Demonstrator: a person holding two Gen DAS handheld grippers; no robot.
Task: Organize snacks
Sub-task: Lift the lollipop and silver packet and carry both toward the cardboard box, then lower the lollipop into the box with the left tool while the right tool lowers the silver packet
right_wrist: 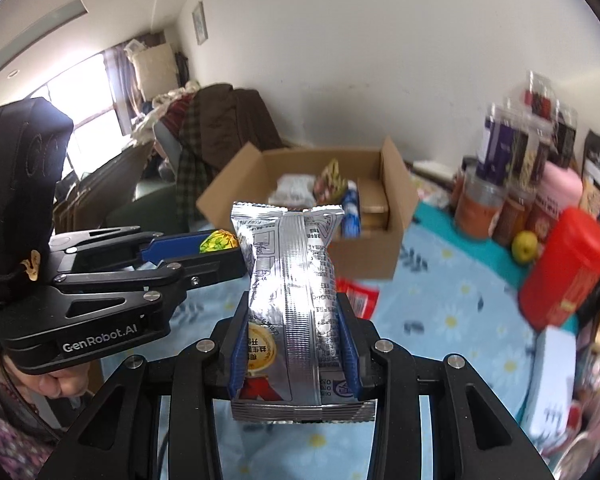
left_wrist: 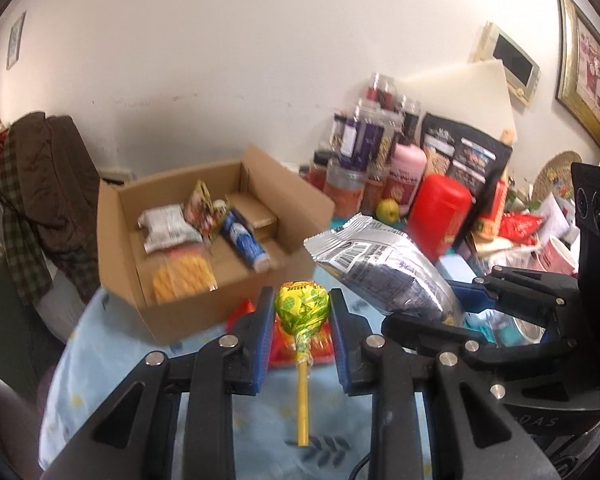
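Lettering on the left gripper (right_wrist: 220,250) reads "GenRobot.AI"; its fingers are clamped on a yellow-green lollipop (left_wrist: 301,307), stick hanging down. The right gripper (right_wrist: 296,344) pinches a silver snack packet (right_wrist: 292,300) upright, barcode and small print on its back, too fine to read. Both hover above the blue floral tablecloth (right_wrist: 440,320), near the open cardboard box (left_wrist: 188,308) holding other snacks.

Lollipop (left_wrist: 302,310): yellow-green patterned wrapper, yellow stick. Snack packet (right_wrist: 294,296): silver foil, black print, gold-and-red emblem. Box (left_wrist: 204,240): plain brown cardboard. Worktop (right_wrist: 452,320) cloth: light blue with white-and-yellow daisies. Canister (right_wrist: 564,272): solid red. Both hand-held grippers: black bodies, blue finger pads (left_wrist: 262,344).
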